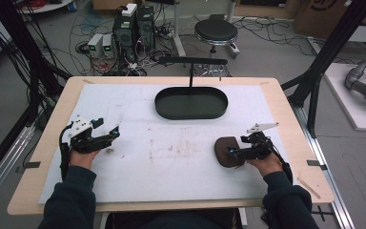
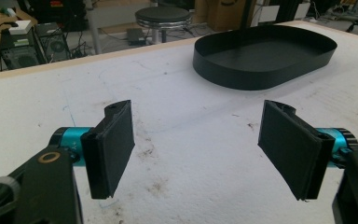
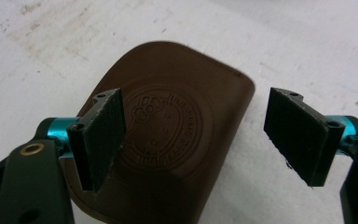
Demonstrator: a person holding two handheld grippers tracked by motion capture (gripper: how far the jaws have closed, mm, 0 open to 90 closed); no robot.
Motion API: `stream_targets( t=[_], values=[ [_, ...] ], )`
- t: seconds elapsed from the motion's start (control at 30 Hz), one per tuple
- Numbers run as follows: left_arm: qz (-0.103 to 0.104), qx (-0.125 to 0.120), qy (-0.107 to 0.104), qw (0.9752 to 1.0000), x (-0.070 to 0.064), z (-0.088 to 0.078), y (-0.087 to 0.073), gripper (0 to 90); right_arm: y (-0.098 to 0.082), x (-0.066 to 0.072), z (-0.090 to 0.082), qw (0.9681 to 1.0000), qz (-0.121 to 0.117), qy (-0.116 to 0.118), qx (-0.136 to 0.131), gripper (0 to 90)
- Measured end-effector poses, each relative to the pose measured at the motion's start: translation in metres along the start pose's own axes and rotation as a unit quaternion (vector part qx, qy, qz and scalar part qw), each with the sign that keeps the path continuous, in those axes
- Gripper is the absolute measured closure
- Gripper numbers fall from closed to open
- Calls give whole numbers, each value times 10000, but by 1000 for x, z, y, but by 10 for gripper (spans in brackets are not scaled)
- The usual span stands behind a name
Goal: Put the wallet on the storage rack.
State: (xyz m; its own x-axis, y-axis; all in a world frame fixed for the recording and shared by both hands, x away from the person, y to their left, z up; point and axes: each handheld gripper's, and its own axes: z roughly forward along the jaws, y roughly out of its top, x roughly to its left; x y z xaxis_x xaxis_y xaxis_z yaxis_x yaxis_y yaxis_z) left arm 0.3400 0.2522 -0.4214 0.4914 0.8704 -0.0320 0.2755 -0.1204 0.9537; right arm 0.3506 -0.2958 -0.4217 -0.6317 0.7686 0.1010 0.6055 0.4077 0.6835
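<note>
Right gripper hovers over the flat brown leather pouch with an embossed round stamp, fingers wide apart, pouch lying flat on the white-covered worktop near its right edge. Left gripper fingers also apart, nothing between them, pointing toward the black oval tray at the far middle.

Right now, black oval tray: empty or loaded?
Empty. The black oval tray shows a bare dark floor in the left gripper view; the brown leather pouch lies flat on the table mat, outside it.
</note>
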Motion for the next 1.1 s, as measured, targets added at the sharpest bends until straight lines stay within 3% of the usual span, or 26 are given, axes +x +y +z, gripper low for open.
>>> stream_targets(
  t=[0.1, 0.4, 0.77, 0.87, 0.9, 1.1],
  values=[
    [-1, -9, 4, 10000, 0, -1, 0, 264, -2, 0, 4, 9999, 27, 129, 82, 210],
    [33, 41, -16, 10000, -2, 1, 0, 264, -9, -9, 12, 9969, 561, 530, 130, 194],
    [35, 61, -19, 10000, -2, 2, 0, 265, -6, -3, 16, 9959, 273, 835, 199, 195],
    [40, 63, -39, 10000, -2, 2, 0, 264, -6, -3, 17, 9953, 304, 881, 248, 200],
    [56, 68, -40, 10000, -2, 2, 0, 264, -6, -5, 19, 9934, 484, 996, 308, 204],
    [91, 97, -52, 9999, -4, 3, 0, 265, -4, -6, 18, 9919, 595, 1037, 434, 262]
  ],
)
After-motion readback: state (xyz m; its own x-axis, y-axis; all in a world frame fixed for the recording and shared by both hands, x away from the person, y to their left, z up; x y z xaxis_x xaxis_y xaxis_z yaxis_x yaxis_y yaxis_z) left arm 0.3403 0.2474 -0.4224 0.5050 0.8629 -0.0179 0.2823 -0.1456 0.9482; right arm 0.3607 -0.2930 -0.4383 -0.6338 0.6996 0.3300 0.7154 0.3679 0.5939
